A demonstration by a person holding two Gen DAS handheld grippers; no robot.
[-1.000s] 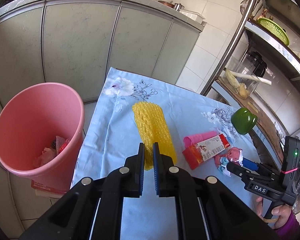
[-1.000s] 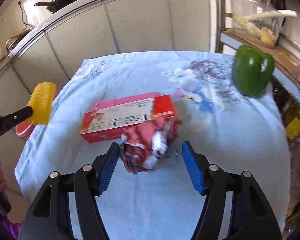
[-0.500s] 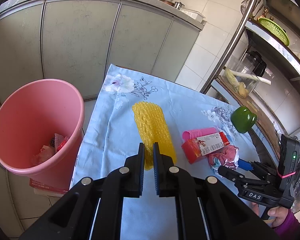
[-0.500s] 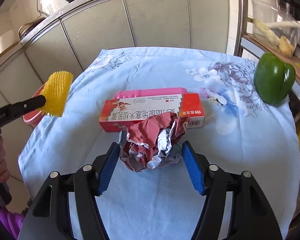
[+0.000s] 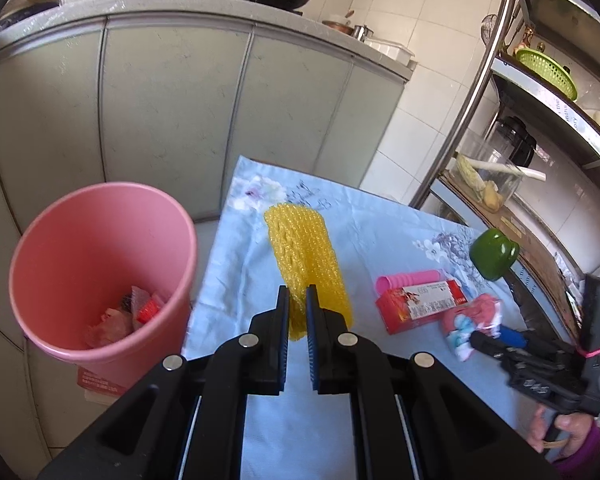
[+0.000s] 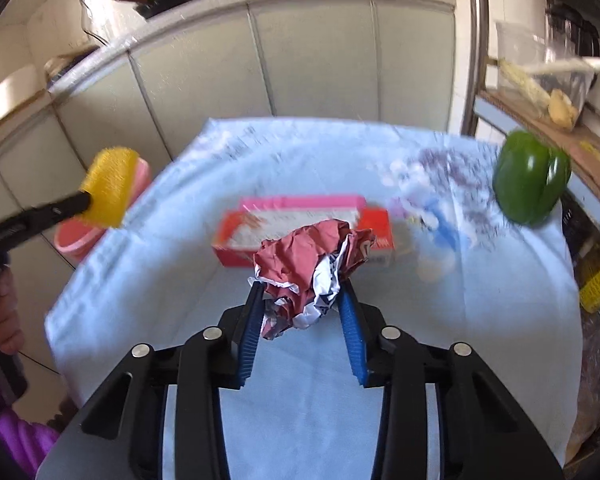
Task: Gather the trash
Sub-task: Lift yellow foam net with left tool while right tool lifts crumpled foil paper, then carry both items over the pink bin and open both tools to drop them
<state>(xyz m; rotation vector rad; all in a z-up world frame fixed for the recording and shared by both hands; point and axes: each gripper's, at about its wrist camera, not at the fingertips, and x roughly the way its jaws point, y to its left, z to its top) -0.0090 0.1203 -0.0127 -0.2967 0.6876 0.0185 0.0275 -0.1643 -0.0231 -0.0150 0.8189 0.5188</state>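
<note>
My left gripper (image 5: 297,292) is shut on the near end of a yellow foam net (image 5: 304,248), which hangs over the blue floral tablecloth (image 5: 240,264) beside the pink bin (image 5: 80,240). The right wrist view shows the same net (image 6: 110,184) at the left gripper's tip. My right gripper (image 6: 302,286) has its jaws closing, and the blue pads press both sides of a crumpled red and white paper wad (image 6: 308,264). The wad sits just in front of a red carton (image 6: 236,240). In the left wrist view the wad (image 5: 472,314) shows at the right gripper's tip.
The bin holds several scraps (image 5: 128,312). A pink cup stack (image 5: 408,278) lies behind the red carton (image 5: 420,304). A green pepper (image 6: 532,178) sits at the cloth's far right edge, next to a shelf rack (image 5: 500,208). Grey cabinets (image 5: 172,112) stand behind.
The right gripper's jaws have narrowed from wide apart onto the paper wad, and the wad has risen a little in front of the carton. The left gripper with the yellow net has stayed put.
</note>
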